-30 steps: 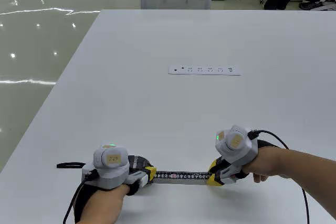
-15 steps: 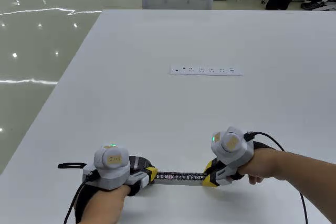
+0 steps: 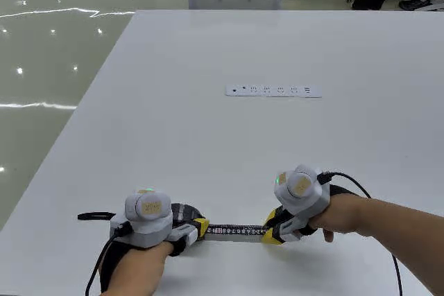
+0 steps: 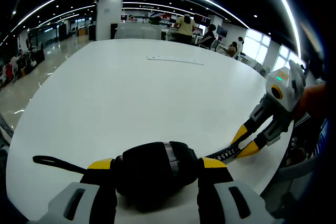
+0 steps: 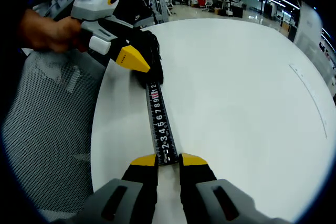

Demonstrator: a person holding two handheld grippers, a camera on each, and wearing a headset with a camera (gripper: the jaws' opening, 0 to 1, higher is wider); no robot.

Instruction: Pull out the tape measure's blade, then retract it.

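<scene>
Head view, lower centre: left gripper (image 3: 191,230) clamps the case (image 3: 185,214) on the table (image 3: 277,157); right gripper (image 3: 272,235) pinches the blade (image 3: 232,229) tip. Blade axis runs left-right between them; the case lies left of the tip.

Your right gripper (image 3: 271,235) now sits closer to the tape measure case (image 3: 186,215). The blade (image 3: 234,229) showing between them is shorter.

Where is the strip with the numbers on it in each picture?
Head view: the blade lies low centre, running right from the black case.
Left gripper view: the blade pokes out low right, beside the case.
Right gripper view: the blade runs up the centre from the jaws to the case.
Shared landmark: the black case.
</scene>
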